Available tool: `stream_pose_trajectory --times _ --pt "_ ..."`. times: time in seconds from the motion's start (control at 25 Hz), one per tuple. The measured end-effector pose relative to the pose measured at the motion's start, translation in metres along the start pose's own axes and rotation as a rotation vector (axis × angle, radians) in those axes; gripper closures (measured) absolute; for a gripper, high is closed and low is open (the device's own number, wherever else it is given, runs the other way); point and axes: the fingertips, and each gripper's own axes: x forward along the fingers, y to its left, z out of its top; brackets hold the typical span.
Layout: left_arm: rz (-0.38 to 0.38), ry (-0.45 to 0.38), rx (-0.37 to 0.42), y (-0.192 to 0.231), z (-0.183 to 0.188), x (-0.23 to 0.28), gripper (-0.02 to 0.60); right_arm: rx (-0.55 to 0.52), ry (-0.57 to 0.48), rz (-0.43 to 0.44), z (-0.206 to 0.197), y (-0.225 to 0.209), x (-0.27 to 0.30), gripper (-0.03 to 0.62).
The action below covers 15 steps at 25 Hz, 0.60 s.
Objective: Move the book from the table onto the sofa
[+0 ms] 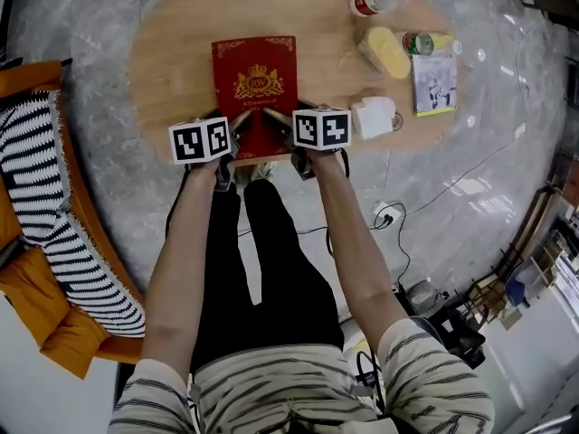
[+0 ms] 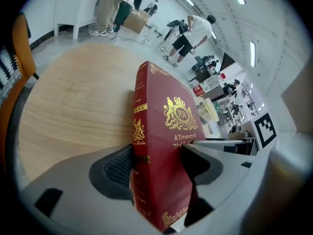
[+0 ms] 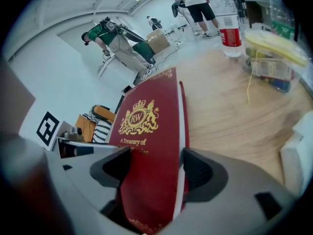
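Note:
A dark red book (image 1: pixel 255 84) with a gold crest lies on the oval wooden table (image 1: pixel 172 52), its near edge at the table's front. My left gripper (image 1: pixel 237 132) is shut on the book's near left corner, spine side; the book (image 2: pixel 164 146) fills the space between its jaws. My right gripper (image 1: pixel 279 127) is shut on the near right corner, and there too the book (image 3: pixel 151 146) is clamped between the pads. An orange sofa (image 1: pixel 41 269) with a black-and-white striped cushion (image 1: pixel 36 197) stands at the left.
On the table's right half stand a bottle with a red label (image 1: pixel 369 3), a green bottle (image 1: pixel 425 43), a yellow packet (image 1: pixel 387 51), a booklet (image 1: pixel 434 84) and a white tissue pack (image 1: pixel 374 116). Cables and a power strip (image 1: pixel 387 215) lie on the floor. People stand far off.

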Motion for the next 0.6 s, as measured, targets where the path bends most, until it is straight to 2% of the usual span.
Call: stream_pose_trajectory --times 0.6 --pt "-0.018 -0.049 0.024 -0.049 0.003 -0.083 0.272 -0.007 -0.070 -0.015 0.006 0.062 -0.076 0.247"
